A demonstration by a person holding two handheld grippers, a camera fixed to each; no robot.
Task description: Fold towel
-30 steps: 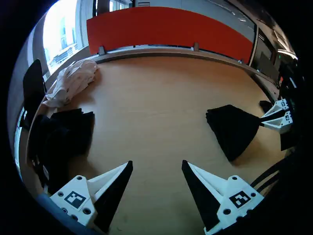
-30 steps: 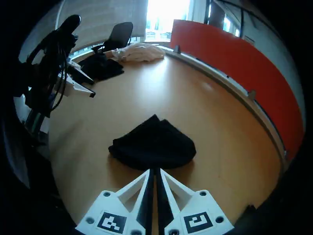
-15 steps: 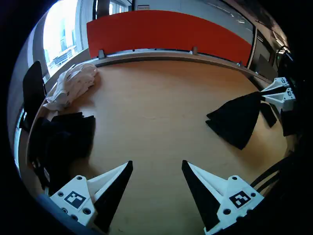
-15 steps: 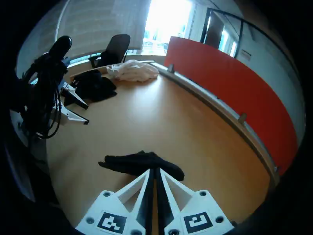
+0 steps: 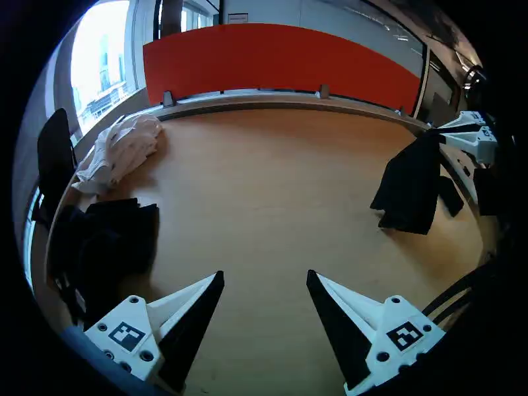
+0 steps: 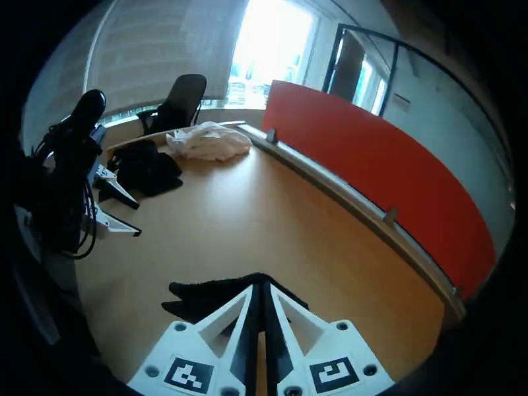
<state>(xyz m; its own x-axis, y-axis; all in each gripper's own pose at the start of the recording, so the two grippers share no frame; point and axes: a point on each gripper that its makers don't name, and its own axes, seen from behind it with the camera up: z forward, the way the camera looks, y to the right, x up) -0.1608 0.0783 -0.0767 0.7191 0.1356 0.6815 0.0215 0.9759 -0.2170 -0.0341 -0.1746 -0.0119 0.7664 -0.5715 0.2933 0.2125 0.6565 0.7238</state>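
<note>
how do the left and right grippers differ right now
The left gripper is open and empty; the right gripper is shut on the black towel. The left gripper sits low near the table; the right gripper is held up, the towel hanging from it. Both are white with black inner finger faces.

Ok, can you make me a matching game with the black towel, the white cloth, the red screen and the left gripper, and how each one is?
1 black towel
2 white cloth
3 red screen
4 left gripper

A open, holding nothing
B along the table's far edge
C hanging from the right gripper
D heaped on the table

Pairs: 1-C, 2-D, 3-B, 4-A
</note>
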